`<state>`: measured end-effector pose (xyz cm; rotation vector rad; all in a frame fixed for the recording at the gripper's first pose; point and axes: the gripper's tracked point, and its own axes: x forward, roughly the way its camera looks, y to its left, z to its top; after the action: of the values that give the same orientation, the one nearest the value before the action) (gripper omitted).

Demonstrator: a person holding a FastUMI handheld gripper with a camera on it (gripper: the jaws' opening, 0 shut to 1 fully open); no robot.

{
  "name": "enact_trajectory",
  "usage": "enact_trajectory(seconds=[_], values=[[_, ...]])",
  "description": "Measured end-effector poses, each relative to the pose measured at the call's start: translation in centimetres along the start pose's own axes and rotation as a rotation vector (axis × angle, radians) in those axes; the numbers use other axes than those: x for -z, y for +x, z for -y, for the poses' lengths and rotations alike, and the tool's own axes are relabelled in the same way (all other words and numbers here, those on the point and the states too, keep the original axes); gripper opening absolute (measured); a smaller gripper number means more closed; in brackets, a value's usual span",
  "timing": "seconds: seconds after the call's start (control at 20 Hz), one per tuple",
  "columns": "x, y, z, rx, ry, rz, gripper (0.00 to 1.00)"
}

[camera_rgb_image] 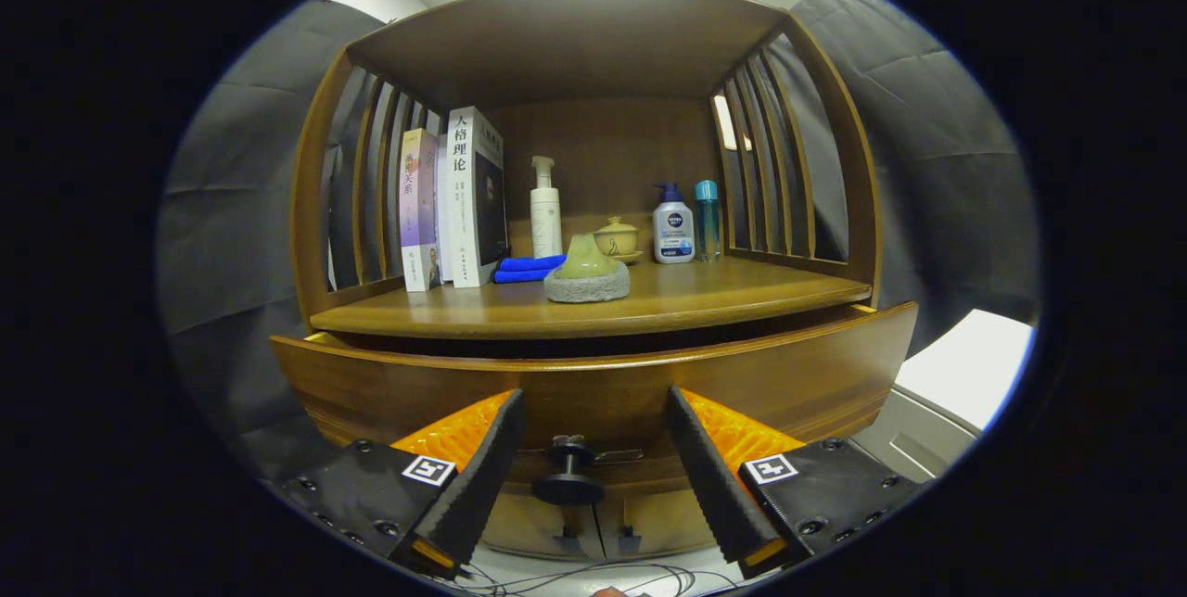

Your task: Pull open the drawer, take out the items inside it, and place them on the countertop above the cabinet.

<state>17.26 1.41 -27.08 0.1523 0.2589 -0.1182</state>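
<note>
My claw is spread wide around the knob of the partly pulled-out drawer, straddling it to grip and pull.

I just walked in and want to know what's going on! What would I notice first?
First, the gripper, open, with a dark round knob between its fingers. That knob sits on a wide wooden drawer, pulled out a little. Above it, the shelf holds books, a blue cloth, bottles and a green lump on a grey pad.
</note>
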Motion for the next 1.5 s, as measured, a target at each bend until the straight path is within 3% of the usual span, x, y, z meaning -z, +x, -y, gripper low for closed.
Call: enact_trajectory(seconds=[0.4,0.85,1.15,1.5], values=[[-0.4,3.6,0.0,-0.002,0.019,-0.011,0.98],[-0.5,3.3,0.0,0.000,0.040,-0.031,0.97],[-5.9,-1.6,0.8,0.010,0.059,0.071,0.97],[-11.8,-9.4,1.9,-0.013,-0.039,0.080,0.97]])
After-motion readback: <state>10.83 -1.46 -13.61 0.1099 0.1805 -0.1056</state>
